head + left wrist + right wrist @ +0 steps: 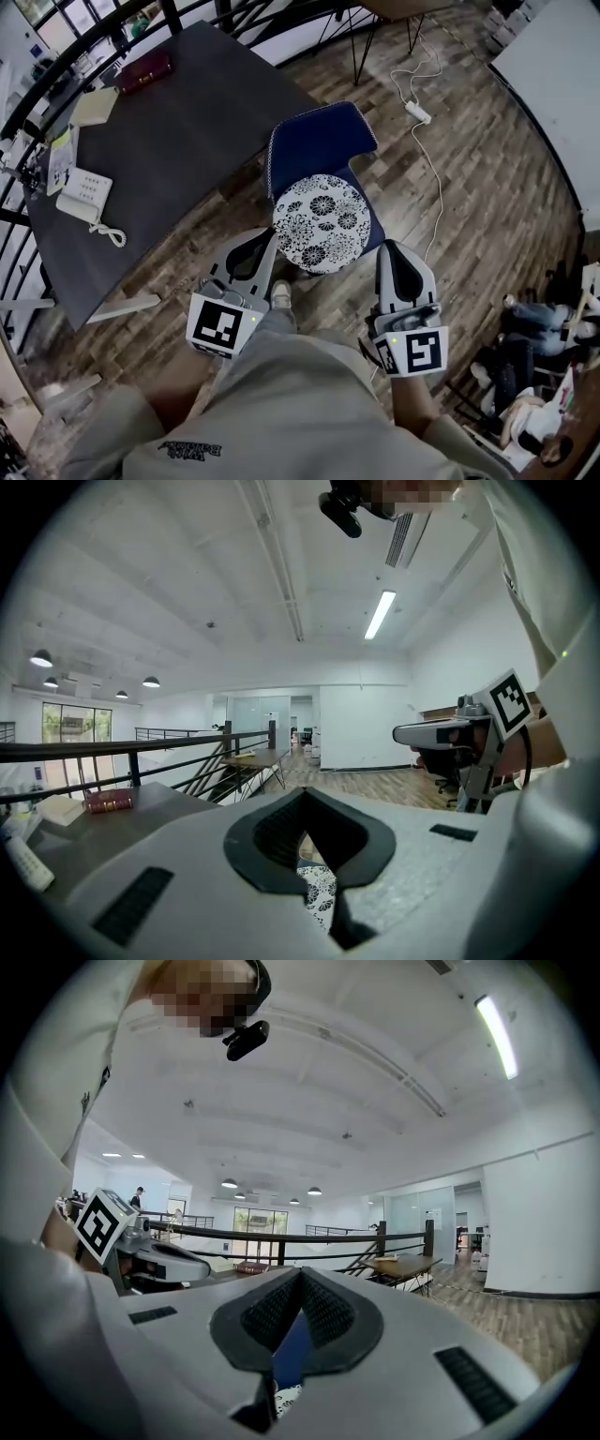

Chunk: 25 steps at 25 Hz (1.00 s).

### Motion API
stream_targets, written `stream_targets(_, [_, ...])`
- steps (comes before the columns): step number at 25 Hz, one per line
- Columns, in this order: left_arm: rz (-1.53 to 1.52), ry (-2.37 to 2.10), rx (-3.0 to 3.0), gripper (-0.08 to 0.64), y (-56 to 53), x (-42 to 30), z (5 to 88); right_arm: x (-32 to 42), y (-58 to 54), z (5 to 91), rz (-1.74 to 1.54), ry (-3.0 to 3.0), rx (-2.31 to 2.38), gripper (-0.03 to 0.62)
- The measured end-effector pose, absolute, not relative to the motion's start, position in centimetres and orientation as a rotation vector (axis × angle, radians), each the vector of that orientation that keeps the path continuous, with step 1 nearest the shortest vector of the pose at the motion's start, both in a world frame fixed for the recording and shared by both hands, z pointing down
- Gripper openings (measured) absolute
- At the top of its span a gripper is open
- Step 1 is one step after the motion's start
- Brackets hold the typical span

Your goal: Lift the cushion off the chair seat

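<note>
A round white cushion (322, 222) with a dark flower print lies on the seat of a blue chair (319, 136) in the head view. My left gripper (270, 236) hovers just off the cushion's near left edge with its jaws together and nothing between them. My right gripper (391, 246) is beside the seat's near right corner, also shut and empty. In the left gripper view a patch of the cushion (317, 892) shows under the closed jaws. In the right gripper view the blue chair back (292, 1354) shows through the slit between the pads.
A dark table (187, 122) stands left of the chair, carrying a white telephone (82, 197) and a red book (143, 70). A power strip with a white cable (417, 112) lies on the wooden floor to the right. Seated people (534, 319) are at the lower right.
</note>
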State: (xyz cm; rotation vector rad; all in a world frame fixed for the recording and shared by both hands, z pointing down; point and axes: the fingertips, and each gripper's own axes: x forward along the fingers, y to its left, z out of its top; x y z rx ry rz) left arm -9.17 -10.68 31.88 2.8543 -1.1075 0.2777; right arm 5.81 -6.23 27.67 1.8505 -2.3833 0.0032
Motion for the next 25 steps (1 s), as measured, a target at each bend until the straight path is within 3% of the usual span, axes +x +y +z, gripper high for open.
stream_targets(11, [0.155, -1.101, 2.873, 0.004, -13.2, -9.0, 29.8, 3.8, -8.8, 26.5, -0.048, -2.405, 1.817, 0.003])
stream_targets(25, [0.220, -1.179, 2.851, 0.003, -13.6, -6.8, 30.5, 5.4, -10.0, 28.6, 0.023, -2.450, 1.684, 0.003])
